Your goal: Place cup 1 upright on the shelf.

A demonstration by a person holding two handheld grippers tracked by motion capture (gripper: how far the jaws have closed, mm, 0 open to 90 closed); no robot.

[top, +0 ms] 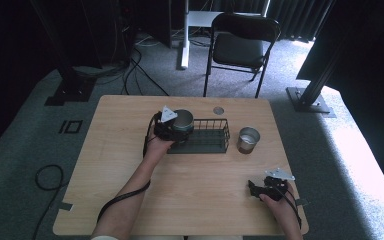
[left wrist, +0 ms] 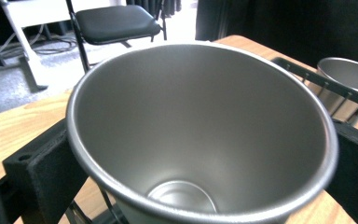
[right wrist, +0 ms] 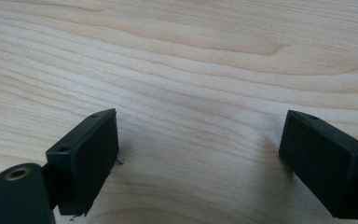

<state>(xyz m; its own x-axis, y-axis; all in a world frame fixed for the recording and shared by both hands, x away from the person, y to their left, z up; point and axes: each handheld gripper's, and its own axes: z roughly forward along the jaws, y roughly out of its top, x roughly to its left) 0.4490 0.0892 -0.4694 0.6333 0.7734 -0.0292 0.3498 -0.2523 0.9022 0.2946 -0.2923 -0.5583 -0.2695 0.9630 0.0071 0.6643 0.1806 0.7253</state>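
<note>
The left gripper (top: 176,126) hovered at the left end of the black wire basket (top: 215,134) near the far middle of the pale wooden table (top: 130,150), with a tapered, brushed stainless-steel cup (left wrist: 200,126) standing upright between its jaws. In the left gripper view the jaws flanked the cup's rim at either side; whether their pads pressed on the steel or stood just off it could not be told. In the high view the cup's base was hidden, so whether it rested inside the basket was unclear. A second steel cup (top: 248,140) stood on the table just beside the basket's right end. The right gripper (top: 260,189) lay well apart near the table's front right edge, its jaws spread wide over bare wood and holding nothing.
</note>
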